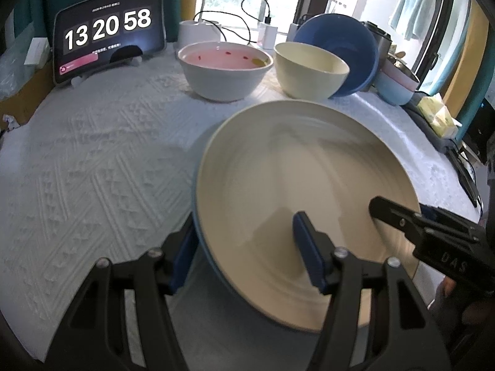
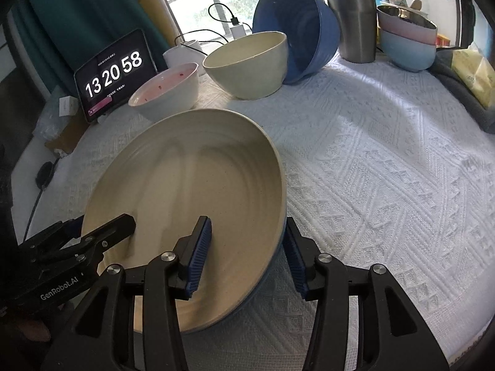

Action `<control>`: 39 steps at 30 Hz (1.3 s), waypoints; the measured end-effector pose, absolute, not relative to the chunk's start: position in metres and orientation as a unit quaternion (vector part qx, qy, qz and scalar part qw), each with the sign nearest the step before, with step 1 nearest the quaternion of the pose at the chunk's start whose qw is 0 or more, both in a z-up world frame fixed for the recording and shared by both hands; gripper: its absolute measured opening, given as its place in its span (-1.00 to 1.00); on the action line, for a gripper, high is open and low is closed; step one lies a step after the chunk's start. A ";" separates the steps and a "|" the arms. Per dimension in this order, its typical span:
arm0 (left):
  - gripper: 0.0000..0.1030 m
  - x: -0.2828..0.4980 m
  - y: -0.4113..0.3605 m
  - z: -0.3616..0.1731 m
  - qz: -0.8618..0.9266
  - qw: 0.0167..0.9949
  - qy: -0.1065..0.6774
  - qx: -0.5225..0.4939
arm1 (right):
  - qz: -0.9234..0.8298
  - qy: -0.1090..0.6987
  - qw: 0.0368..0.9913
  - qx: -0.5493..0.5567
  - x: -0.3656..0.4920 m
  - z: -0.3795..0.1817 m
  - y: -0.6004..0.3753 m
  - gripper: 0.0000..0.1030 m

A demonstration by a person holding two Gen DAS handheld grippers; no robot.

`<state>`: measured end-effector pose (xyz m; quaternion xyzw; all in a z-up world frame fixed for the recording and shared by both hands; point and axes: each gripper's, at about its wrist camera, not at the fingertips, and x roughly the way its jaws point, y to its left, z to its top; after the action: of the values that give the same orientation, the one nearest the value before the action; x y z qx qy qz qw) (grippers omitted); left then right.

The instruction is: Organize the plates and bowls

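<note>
A large cream plate (image 1: 297, 185) with a blue underside is shown lying on a white embossed tablecloth (image 1: 102, 167) and serves as the landmark. Far to the upper left of the plate, a tablet (image 1: 106, 32) displaying a clock is propped at the cloth's far edge. Beyond the plate a white bowl (image 1: 225, 69) with a pink interior is seen, then a cream bowl (image 1: 309, 69), and against the latter a blue bowl (image 1: 363, 46) is tilted on its side. Further right of these, in the right wrist view, a steel tumbler (image 2: 352, 15) and a stack of pale pink and light blue bowls (image 2: 408, 43) are placed at the far right of the plate. The left gripper (image 1: 244, 259) is set astride the plate's near left rim, one finger below the rim and one above the inner surface; a gap is visible and whether the pads press cannot be told. The right gripper (image 2: 247, 256) is set astride the plate's near right rim, its jaws parted with both blue pads clear of the rim, so nothing is gripped.
</note>
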<state>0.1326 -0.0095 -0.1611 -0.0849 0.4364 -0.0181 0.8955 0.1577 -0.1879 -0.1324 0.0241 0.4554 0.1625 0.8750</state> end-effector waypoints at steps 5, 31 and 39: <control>0.16 0.132 -0.007 -0.161 -0.022 0.895 0.436 -0.088 | 0.156 0.457 0.876 0.018 0.158 -0.131 -0.187 -0.04; 0.15 0.126 0.048 -0.160 0.013 0.896 0.427 -0.123 | 0.179 0.457 0.871 -0.023 0.168 -0.129 -0.134 -0.04; 0.15 0.127 0.076 -0.158 0.031 0.897 0.422 -0.131 | 0.194 0.460 0.866 -0.034 0.178 -0.131 -0.105 -0.04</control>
<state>0.1274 0.0762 -0.1579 -0.1313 0.4219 0.0313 0.8965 0.1780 -0.1048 -0.1309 -0.0344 0.4603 0.1945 0.8655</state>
